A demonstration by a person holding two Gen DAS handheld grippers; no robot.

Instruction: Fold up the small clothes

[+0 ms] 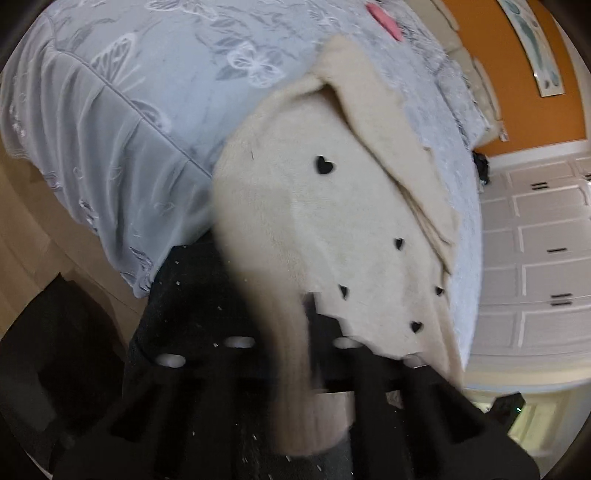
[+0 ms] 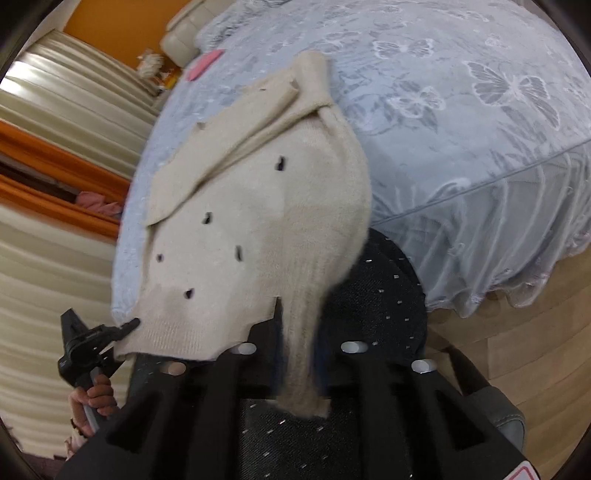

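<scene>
A small cream knit sweater [image 1: 314,206] with black heart patches lies partly on the pale blue bed and hangs off its near edge; it also shows in the right wrist view [image 2: 258,206]. My left gripper [image 1: 291,343] is shut on the sweater's ribbed hem at one corner. My right gripper [image 2: 295,343] is shut on the hem at the other corner, with ribbed fabric hanging between its fingers. The left gripper also shows in the right wrist view [image 2: 125,326], pinching the hem. One sleeve [image 1: 388,147] is folded across the sweater's body.
The bed's blue butterfly-embroidered cover [image 1: 147,92] drapes to a wooden floor [image 2: 517,350]. A pink item [image 1: 386,20] lies far back on the bed. White drawers [image 1: 535,258] stand to the right, cream curtains [image 2: 55,240] to the left. A dark speckled garment [image 2: 384,295] is below the grippers.
</scene>
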